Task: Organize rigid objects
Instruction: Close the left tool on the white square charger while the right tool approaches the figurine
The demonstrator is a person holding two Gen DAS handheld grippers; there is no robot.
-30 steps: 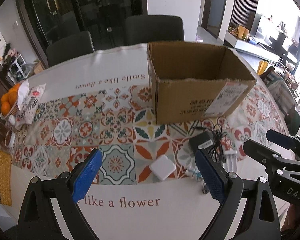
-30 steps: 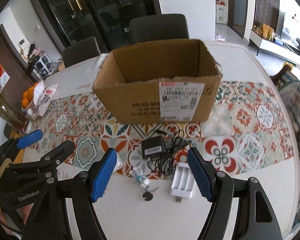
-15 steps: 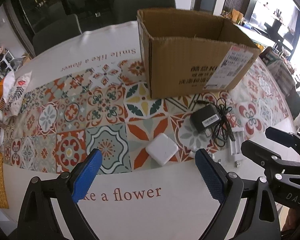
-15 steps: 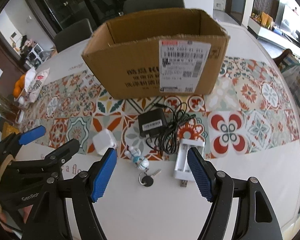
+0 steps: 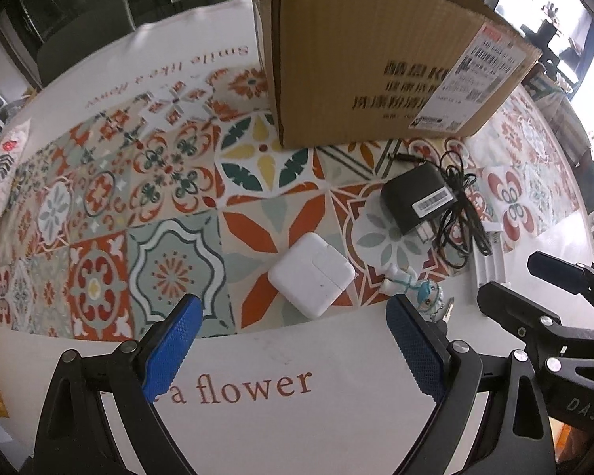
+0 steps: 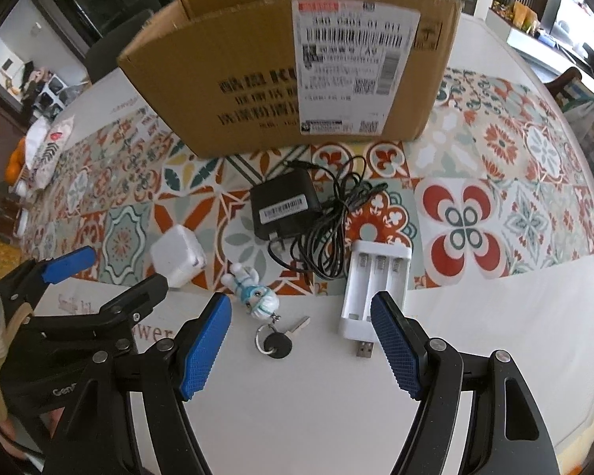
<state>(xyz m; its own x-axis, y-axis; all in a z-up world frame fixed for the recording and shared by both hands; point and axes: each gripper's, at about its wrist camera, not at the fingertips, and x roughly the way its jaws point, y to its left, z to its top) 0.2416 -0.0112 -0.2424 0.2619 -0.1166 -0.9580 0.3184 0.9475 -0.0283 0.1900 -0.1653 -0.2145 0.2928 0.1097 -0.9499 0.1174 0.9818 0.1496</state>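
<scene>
Patterned tablecloth (image 5: 170,182) under both grippers, left (image 5: 293,340) and right (image 6: 301,344), fingers spread wide, holding nothing

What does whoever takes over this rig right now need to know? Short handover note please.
Left gripper: open, empty, above the white charger.
Right gripper: open, empty, above the figurine keychain and white battery charger.
Black adapter with cable lies on the tablecloth in front of the cardboard box.
Done: nothing picked up; all four items sit outside the box. Box interior not visible.
Left: probably grasp each item and put it in the box.
</scene>
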